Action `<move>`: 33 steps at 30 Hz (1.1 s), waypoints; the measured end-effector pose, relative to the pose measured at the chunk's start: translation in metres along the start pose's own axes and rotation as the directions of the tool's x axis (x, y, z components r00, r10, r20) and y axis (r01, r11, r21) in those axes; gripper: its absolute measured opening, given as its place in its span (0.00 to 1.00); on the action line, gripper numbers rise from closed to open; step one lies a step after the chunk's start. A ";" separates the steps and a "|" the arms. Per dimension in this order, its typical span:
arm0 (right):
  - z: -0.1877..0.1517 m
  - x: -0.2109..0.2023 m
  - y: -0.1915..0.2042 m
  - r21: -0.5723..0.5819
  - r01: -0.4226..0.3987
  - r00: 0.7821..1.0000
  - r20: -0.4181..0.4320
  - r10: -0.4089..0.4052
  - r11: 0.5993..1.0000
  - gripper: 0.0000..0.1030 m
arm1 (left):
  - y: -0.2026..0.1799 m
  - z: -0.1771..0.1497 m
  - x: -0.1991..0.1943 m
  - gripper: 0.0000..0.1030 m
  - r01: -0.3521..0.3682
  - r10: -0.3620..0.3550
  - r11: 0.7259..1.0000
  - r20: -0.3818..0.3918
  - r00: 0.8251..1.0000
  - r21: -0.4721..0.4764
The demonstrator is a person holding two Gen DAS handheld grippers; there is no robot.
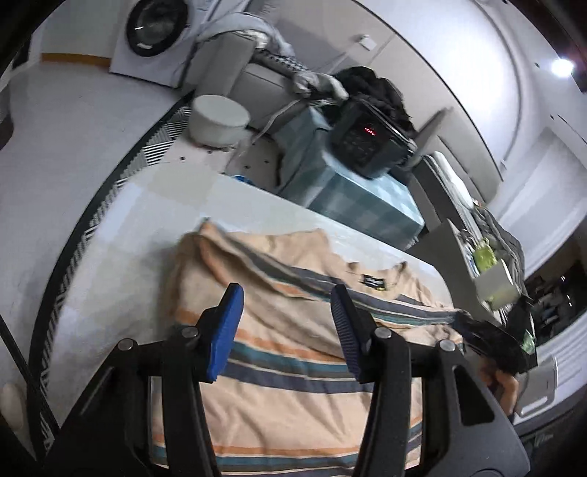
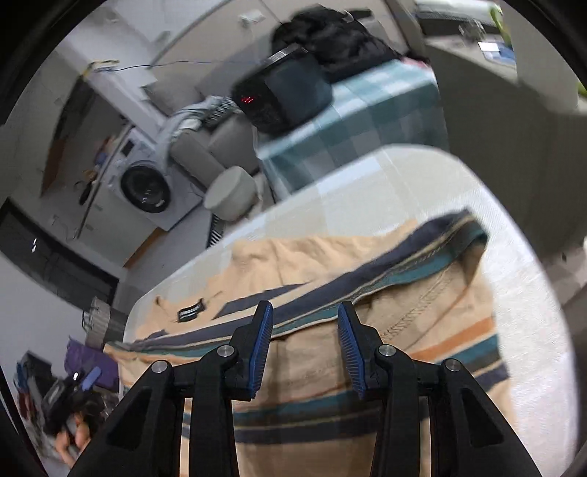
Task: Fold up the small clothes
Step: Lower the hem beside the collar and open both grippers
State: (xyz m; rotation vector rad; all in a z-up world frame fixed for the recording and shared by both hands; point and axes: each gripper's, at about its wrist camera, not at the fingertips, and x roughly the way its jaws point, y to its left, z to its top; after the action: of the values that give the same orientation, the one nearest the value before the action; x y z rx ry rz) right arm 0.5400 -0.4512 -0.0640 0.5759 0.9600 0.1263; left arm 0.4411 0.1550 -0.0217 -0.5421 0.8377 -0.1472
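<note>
A small peach shirt with navy, teal and orange stripes (image 1: 279, 352) lies partly folded on a white table (image 1: 154, 220). Its collar label (image 1: 372, 283) faces up. My left gripper (image 1: 286, 297) is open and empty above the shirt's middle. In the right wrist view the same shirt (image 2: 330, 367) lies under my right gripper (image 2: 304, 315), which is open and empty above a striped fold. The sleeve end (image 2: 466, 235) lies toward the far right of the table (image 2: 385, 176). The other gripper (image 2: 73, 389) shows at the lower left, held in a hand.
Beyond the table stands a side table with a teal checked cloth (image 1: 352, 198) bearing a black appliance (image 1: 367, 143) with red digits and dark clothes. A round white stool (image 1: 218, 117), a grey sofa (image 1: 234, 62) and a washing machine (image 1: 154, 29) lie farther back.
</note>
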 end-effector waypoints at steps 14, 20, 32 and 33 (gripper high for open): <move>0.035 0.026 0.002 0.075 -0.007 0.987 0.161 -0.005 0.997 0.04 | -0.035 -0.007 0.077 0.44 0.077 -0.080 0.997 -0.138 0.987 -0.022; 0.039 0.023 0.014 0.019 -0.001 0.999 0.049 0.000 1.000 0.19 | -0.040 -0.016 0.078 0.44 0.086 -0.084 0.996 -0.165 0.983 0.003; 0.003 0.032 0.010 0.055 0.017 0.995 -0.096 -0.011 0.998 0.38 | -0.070 -0.024 0.136 0.44 0.102 -0.098 0.995 -0.343 0.934 -0.006; 0.005 0.034 0.012 0.062 0.007 0.996 -0.089 -0.001 0.998 0.39 | -0.067 -0.023 0.137 0.44 0.113 -0.113 0.993 -0.349 0.930 -0.021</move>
State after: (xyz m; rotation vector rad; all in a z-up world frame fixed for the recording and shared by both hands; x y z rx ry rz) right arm 0.5659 -0.4311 -0.0807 0.6296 1.0542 0.1195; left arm 0.5214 0.0429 -0.0905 -0.5739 1.1544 -0.3571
